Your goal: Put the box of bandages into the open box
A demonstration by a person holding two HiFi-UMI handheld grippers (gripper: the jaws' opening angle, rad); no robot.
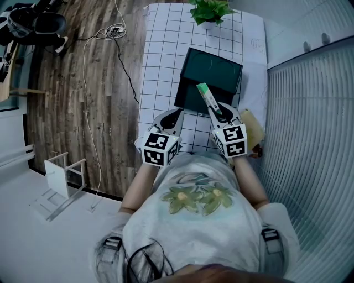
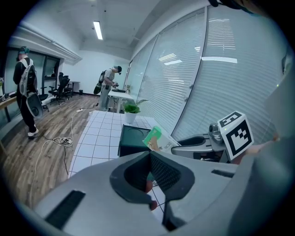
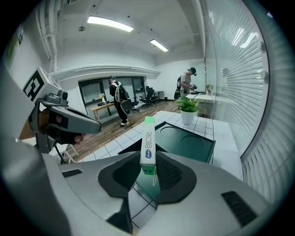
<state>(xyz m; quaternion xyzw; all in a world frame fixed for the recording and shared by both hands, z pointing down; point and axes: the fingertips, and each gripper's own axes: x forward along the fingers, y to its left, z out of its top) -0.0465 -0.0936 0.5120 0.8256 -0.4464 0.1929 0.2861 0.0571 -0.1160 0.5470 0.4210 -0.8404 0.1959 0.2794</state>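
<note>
— How many things are on the worktop (image 1: 160, 61)?

— One open box (image 1: 218, 69), dark, around the middle of the white, squared top. Its green panel shows two round outlines. One potted plant (image 1: 210, 11) stands at the far end. There is also one box of bandages (image 1: 207, 97), but it is held up off the surface.

— And the grippers?

— Two. The left gripper (image 2: 150, 154) is by the worktop's near edge, left of the open box and short of it. Its jaws are pressed together with nothing between them. The right gripper (image 3: 148, 157) is near it on the right, and its jaws pinch the box of bandages by its near end.

— What sort of box is it?

— Slim, white and green.

— Which way does it point?

— Its long axis runs on from the jaws, away from the person. In the head view it slants forward and a little to the left, with the free end over the near part of the open box. In the right gripper view it stands on edge, a narrow side up and the broad faces caught between the jaws. In the left gripper view the free end is higher than the pinched end.

— Does it touch the open box?

— I cannot tell. It looks raised above it.

— Anything else to count?

— Two people stand well back in the room, one on the wood floor (image 3: 117, 99) and one by a far table (image 3: 186, 85). One cable (image 1: 110, 31) trails over the floor to the left of the worktop.
</note>
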